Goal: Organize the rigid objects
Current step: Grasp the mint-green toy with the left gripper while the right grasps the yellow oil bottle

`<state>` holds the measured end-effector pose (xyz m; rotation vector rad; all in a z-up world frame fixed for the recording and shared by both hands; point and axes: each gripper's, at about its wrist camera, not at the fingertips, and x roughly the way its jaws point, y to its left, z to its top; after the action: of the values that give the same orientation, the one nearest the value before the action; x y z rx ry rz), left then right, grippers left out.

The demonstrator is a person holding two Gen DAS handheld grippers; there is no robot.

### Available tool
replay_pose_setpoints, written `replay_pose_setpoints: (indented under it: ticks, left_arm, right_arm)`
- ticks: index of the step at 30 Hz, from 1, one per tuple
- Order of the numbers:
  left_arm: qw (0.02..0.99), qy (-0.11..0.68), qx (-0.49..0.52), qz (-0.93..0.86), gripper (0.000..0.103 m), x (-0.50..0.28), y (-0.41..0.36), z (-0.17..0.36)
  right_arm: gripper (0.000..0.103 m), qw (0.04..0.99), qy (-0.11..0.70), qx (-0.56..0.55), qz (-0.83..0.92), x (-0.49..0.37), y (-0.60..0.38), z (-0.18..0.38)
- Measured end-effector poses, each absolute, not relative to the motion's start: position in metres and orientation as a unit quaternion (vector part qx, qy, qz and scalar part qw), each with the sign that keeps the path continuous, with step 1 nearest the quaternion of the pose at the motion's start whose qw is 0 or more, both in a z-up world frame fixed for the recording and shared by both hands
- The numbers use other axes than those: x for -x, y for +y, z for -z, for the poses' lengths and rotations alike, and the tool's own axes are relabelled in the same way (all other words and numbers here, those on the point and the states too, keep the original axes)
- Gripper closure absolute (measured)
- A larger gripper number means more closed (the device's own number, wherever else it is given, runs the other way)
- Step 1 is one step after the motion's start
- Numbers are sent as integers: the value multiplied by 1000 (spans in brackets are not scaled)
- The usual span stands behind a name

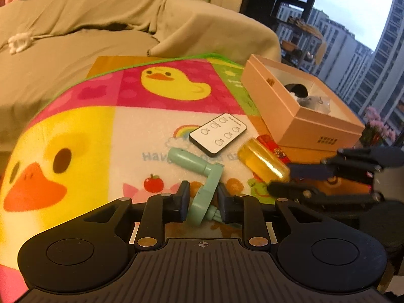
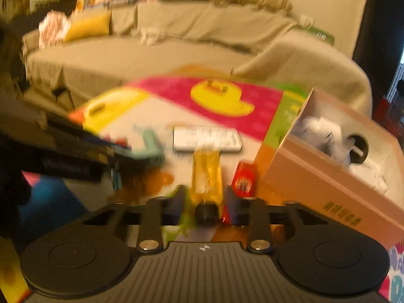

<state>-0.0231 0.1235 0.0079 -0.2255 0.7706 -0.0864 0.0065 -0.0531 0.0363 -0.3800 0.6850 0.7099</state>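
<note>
A mint green crank handle [image 1: 202,174] lies on the duck-print mat [image 1: 101,126], and my left gripper [image 1: 203,202] is shut on its flat arm. To the right, my right gripper [image 1: 280,179] is shut on the capped end of an amber bottle [image 1: 262,161], which lies tilted just above the mat. The blurred right wrist view shows the amber bottle [image 2: 205,176] between my right gripper's [image 2: 205,202] jaws, black cap toward the camera. A white remote [image 1: 218,133] lies flat beyond both. My left gripper [image 2: 126,151] comes in from the left with the crank handle [image 2: 151,146].
An open pink cardboard box [image 1: 290,116] holding small items stands at the mat's right edge, also seen as the box [image 2: 315,176]. A red packet [image 1: 272,146] lies beside it. A beige covered sofa [image 1: 101,25] runs behind the mat. Windows are on the far right.
</note>
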Motion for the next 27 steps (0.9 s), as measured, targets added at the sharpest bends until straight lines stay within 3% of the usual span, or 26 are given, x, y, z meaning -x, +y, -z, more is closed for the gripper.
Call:
replay_pose_setpoints:
  ticks: [6, 10, 13, 15, 21, 27]
  left_arm:
    - [907, 375, 164, 97, 76, 15, 119, -2]
    - [912, 370, 145, 99, 76, 15, 103, -1]
    - [918, 366, 117, 92, 76, 18, 94, -1]
    - [920, 364, 116, 86, 76, 21, 91, 0]
    - [925, 358, 93, 90, 76, 25, 88, 1]
    - [929, 354, 85, 64, 79, 25, 81, 1]
  right_arm:
    - [75, 853, 310, 241, -344, 14, -94, -38]
    - [68, 878, 292, 298, -236, 3, -124, -34]
    - [46, 892, 315, 256, -197, -11, -142, -39]
    - [18, 896, 333, 192, -221, -11, -149, -46]
    - [17, 896, 313, 187, -254, -9, -124, -38]
    - [17, 892, 366, 108, -243, -51, -124, -23]
